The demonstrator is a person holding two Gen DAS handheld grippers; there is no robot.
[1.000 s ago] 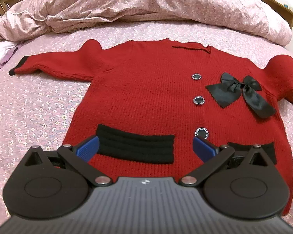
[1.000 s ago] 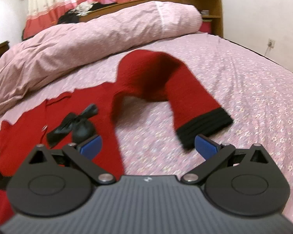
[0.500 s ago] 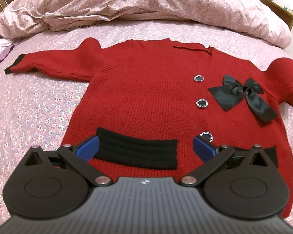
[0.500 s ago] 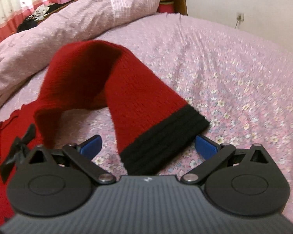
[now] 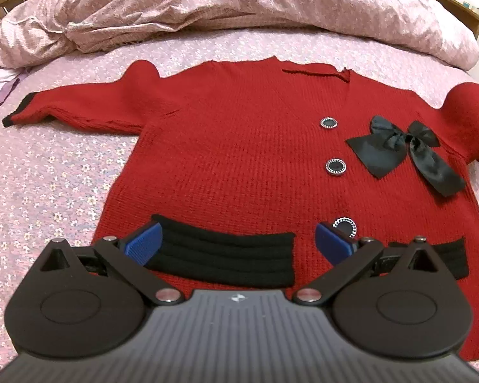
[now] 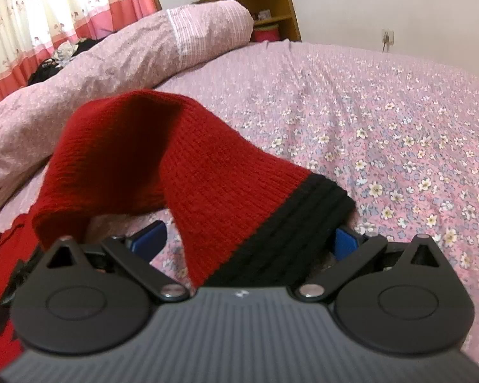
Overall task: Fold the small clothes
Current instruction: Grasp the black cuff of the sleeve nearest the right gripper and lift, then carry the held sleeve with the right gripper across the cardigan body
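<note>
A red knit cardigan [image 5: 239, 146] lies flat, front up, on the pink floral bed sheet [image 5: 48, 191]. It has a black bow [image 5: 402, 146], black buttons [image 5: 335, 166] and black pocket bands [image 5: 226, 249]. Its left sleeve [image 5: 79, 108] stretches out flat. My left gripper [image 5: 238, 242] hovers open above the pocket band near the hem. In the right wrist view the other sleeve [image 6: 163, 146] arches up off the sheet. Its black cuff [image 6: 290, 223] lies between the wide-apart blue fingers [image 6: 150, 239] of my open right gripper [image 6: 247, 239].
A crumpled pink duvet [image 5: 239, 9] is heaped along the far side of the bed [image 6: 383, 127]. A pale cloth [image 5: 0, 83] lies at the left edge. A wooden shelf [image 6: 265, 6], a curtain [image 6: 48, 22] and a wall socket [image 6: 387, 36] stand beyond.
My right gripper has closed in on the sleeve end, so the black cuff now sits between its fingers. The left gripper has stayed nearly still over the hem.
</note>
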